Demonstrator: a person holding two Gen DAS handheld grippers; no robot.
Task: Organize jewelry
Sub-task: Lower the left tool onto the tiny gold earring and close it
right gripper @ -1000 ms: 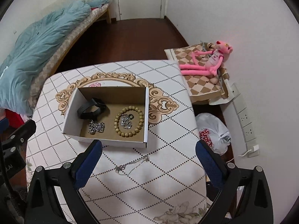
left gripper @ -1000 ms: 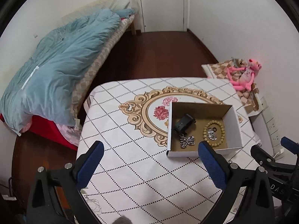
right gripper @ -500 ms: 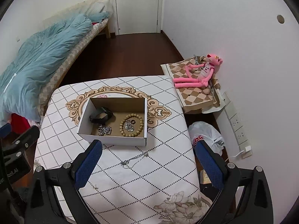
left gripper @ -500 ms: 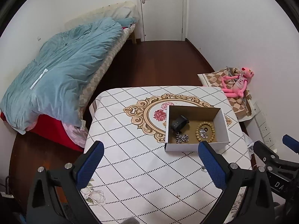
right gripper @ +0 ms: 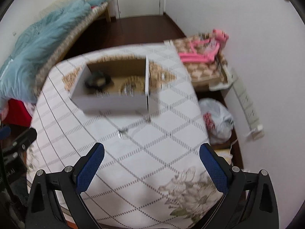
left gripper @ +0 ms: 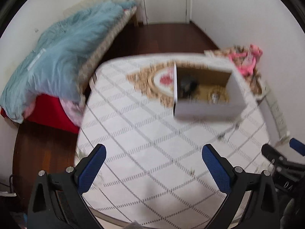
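Both views motion-blurred. Table [right gripper: 106, 152] with white diamond-pattern cloth holds an open white cardboard box [right gripper: 112, 100] at its far part. Beyond the table's left: bed with blue quilt [left gripper: 57, 57]. To its right: pink plush toy [right gripper: 205, 43] on a checkered surface, white plastic bag [right gripper: 219, 120] on the floor, power strip on the wall. Inside box: dark band [right gripper: 97, 80] at left, bead bracelet [right gripper: 131, 87] at right, blurred. Silver chain [right gripper: 133, 127] lies on the cloth just in front of the box. Left gripper [left gripper: 152, 162] and right gripper [right gripper: 150, 160] hover over the table's near part, jaws wide apart, empty.
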